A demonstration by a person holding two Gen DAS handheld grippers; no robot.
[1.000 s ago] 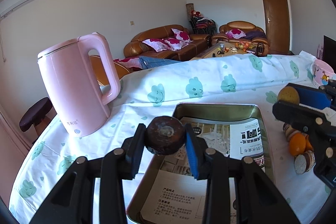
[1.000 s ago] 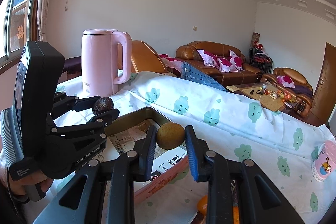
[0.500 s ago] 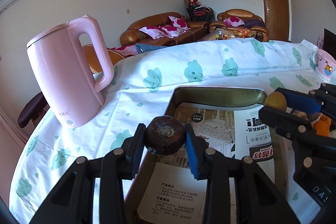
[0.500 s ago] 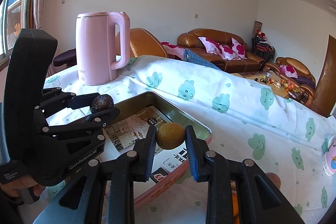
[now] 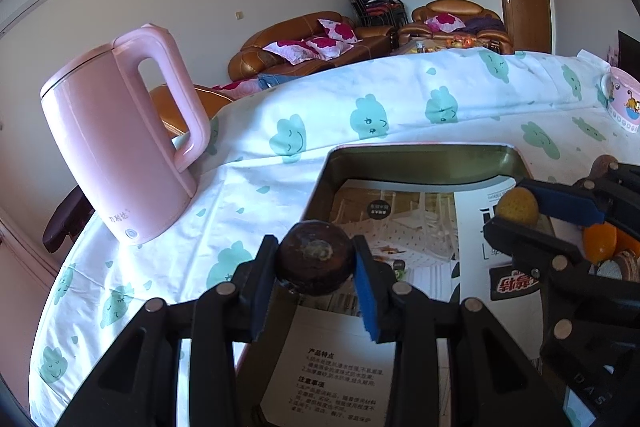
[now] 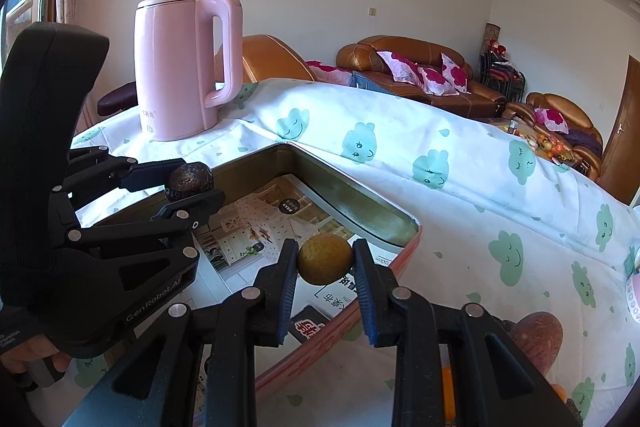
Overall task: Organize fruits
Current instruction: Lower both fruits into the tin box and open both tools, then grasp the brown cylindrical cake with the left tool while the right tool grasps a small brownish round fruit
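Gold-walled tray (image 5: 416,163) in mid-desk, paper-lined, far rim straight, far corners rounded, pink outer edge toward the right gripper. Inside, flat printed paper (image 5: 404,219) only, so open floor across the whole tray.

Left gripper (image 5: 316,259) clamped on a dark brown fruit (image 5: 316,257), blue pads pressed to both its sides, held above the tray's near-left edge. Seen from the right wrist view, same gripper (image 6: 192,187) over the tray's left rim with the dark fruit (image 6: 190,181) clear of the paper beneath.

Right gripper (image 6: 325,265) shut on a yellow-brown fruit (image 6: 325,263), pads tight on both flanks, poised above the tray's near-right part, close inside the pink edge (image 6: 360,311). From the left wrist view, right gripper (image 5: 520,207) and its yellow fruit (image 5: 516,206) over the tray's right rim.

Apart from each other, both grippers, with bare tray floor between them.

Pink kettle (image 5: 116,147) upright on the desk (image 5: 280,187), left of the tray, well clear of its rim, handle turned toward the tray. White cloth with green faces across the desk, a free strip of it between kettle and tray. Right of the tray, just outside its edge, an orange (image 5: 598,243) and other brownish fruit in a cluster. Pink cup (image 5: 624,103) far right near the desk's edge.
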